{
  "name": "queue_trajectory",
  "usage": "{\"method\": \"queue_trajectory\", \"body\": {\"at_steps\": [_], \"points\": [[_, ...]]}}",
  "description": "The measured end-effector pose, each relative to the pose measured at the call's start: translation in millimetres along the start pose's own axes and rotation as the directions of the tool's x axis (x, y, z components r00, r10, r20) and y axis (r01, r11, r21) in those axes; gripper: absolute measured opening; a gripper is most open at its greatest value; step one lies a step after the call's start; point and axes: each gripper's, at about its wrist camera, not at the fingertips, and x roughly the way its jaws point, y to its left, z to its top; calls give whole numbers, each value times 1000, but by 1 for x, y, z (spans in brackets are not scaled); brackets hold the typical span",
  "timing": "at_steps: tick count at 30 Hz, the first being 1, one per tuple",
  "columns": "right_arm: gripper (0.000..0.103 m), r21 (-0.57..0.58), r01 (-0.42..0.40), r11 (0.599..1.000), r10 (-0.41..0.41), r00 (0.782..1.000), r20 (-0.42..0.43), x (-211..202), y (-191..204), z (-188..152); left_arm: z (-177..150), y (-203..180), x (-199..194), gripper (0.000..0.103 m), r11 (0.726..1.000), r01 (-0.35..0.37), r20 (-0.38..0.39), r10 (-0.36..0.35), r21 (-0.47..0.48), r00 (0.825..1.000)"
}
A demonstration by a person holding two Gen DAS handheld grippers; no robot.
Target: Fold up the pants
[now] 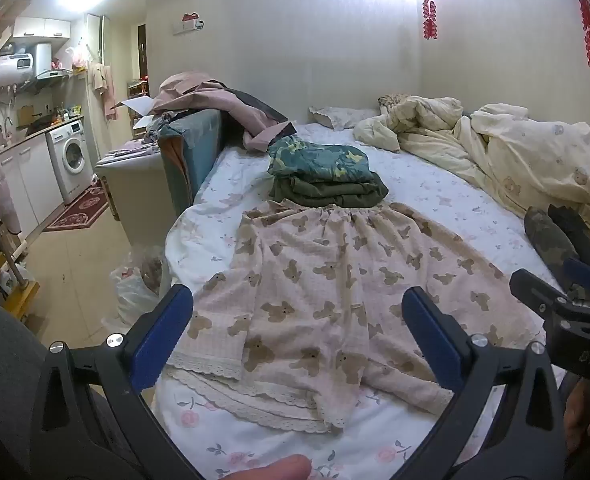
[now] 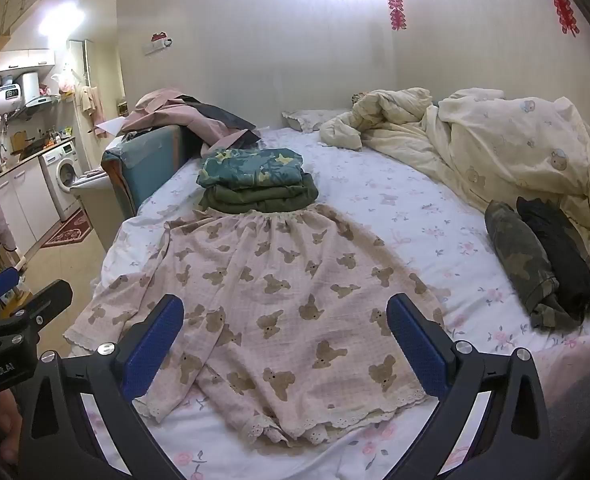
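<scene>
Pale pink pants with a brown bear print [image 1: 315,280] lie spread flat on the bed, waistband at the far end, lace-trimmed leg hems toward me; they also show in the right wrist view [image 2: 287,300]. My left gripper [image 1: 295,332] is open and empty, hovering above the hem end of the pants. My right gripper [image 2: 285,334] is open and empty, above the hems too. The right gripper shows at the right edge of the left wrist view [image 1: 575,312], and the left gripper at the left edge of the right wrist view [image 2: 19,312].
A stack of folded green clothes [image 1: 323,176] sits just beyond the waistband. Rolled camouflage and black garments [image 2: 539,256] lie at the right. A crumpled cream duvet [image 2: 495,148] fills the far right. The bed's floral sheet [image 2: 395,200] edge drops to the floor at left.
</scene>
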Motion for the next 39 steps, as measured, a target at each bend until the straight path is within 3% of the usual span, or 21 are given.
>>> {"method": "queue_trajectory", "body": {"at_steps": [39], "points": [[103, -4, -3, 1000, 3, 1000, 18, -1, 1, 0, -1, 0, 1, 103, 1000, -6, 6, 6, -4, 1000]]}}
